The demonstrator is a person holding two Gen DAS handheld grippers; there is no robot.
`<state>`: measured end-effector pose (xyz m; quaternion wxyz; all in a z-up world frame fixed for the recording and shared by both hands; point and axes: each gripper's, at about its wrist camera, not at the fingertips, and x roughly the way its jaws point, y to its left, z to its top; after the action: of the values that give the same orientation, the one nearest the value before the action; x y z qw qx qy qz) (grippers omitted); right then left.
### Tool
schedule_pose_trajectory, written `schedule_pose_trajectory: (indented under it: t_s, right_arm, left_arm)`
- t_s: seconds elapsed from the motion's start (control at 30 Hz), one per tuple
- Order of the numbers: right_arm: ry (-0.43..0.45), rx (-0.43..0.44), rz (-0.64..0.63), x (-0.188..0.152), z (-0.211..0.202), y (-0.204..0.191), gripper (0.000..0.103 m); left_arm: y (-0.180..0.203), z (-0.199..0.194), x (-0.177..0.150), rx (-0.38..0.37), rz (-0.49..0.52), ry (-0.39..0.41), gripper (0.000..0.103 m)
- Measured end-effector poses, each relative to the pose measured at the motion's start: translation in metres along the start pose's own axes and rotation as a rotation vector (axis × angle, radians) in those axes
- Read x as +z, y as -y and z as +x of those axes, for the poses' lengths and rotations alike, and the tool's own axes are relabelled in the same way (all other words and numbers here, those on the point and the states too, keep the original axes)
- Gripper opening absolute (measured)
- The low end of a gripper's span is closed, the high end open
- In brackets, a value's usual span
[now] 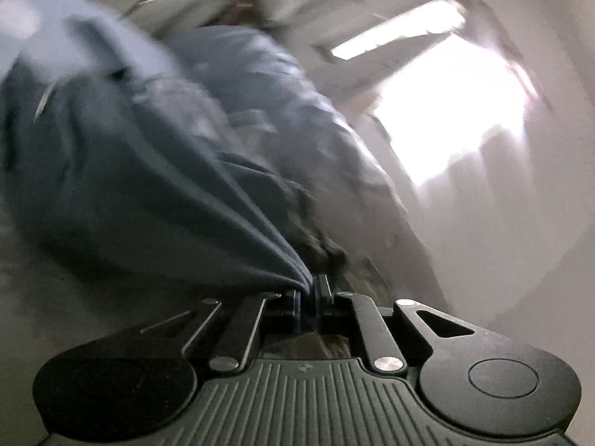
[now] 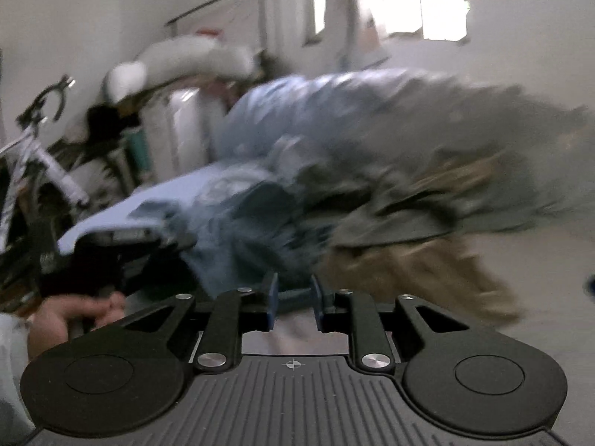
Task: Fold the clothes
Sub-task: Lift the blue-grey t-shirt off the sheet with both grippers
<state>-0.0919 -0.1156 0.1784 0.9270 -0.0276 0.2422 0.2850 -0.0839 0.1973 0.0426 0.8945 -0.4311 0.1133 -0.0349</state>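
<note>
In the left wrist view my left gripper point(image 1: 308, 290) is shut on a corner of a dark blue-grey garment point(image 1: 141, 186), which stretches taut up and to the left, blurred by motion. In the right wrist view my right gripper point(image 2: 293, 293) has its jaws a little apart with blue-grey cloth point(image 2: 238, 230) bunched right at the fingertips; the blur hides whether any cloth is pinched. A heap of clothes lies beyond it: light blue point(image 2: 297, 111), grey point(image 2: 465, 141) and tan point(image 2: 427, 267). The left gripper and the hand point(image 2: 70, 312) holding it show at the lower left.
A bright window point(image 1: 453, 119) and white walls fill the right of the left wrist view. In the right wrist view a white bicycle point(image 2: 41, 156), white rolls point(image 2: 178, 126) and a rack point(image 2: 223, 3) stand at the back left.
</note>
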Motion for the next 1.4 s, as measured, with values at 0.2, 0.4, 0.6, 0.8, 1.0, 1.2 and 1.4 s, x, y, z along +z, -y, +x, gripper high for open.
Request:
schedule_pose_trajectory:
  t_s: [0.2, 0.4, 0.6, 0.8, 1.0, 1.2, 1.4]
  right_arm:
    - [0.062, -0.126, -0.01, 0.01, -0.079, 0.03, 0.024]
    - [0.06, -0.169, -0.076, 0.024, -0.097, 0.029, 0.044]
    - [0.01, -0.083, -0.192, 0.049, -0.064, -0.009, 0.06]
    - [-0.123, 0.106, -0.386, 0.067, 0.015, -0.09, 0.068]
    - [-0.285, 0.288, -0.519, 0.065, 0.095, -0.172, 0.068]
    - [-0.47, 0.432, -0.672, 0.032, 0.143, -0.24, 0.068]
    - [-0.575, 0.486, -0.758, -0.005, 0.176, -0.278, 0.068]
  left_arm:
    - [0.07, 0.003, -0.06, -0.12, 0.153, -0.099, 0.01]
    - [0.113, 0.003, -0.136, -0.236, 0.26, -0.299, 0.01]
    - [0.101, 0.009, -0.181, -0.228, 0.268, -0.454, 0.01]
    - [0.09, 0.012, -0.185, -0.221, 0.255, -0.493, 0.01]
    - [0.083, 0.013, -0.172, -0.229, 0.206, -0.518, 0.01]
    - [0.066, 0.013, -0.164, -0.229, 0.124, -0.544, 0.01]
    - [0.044, 0.014, -0.159, -0.199, 0.009, -0.57, 0.01]
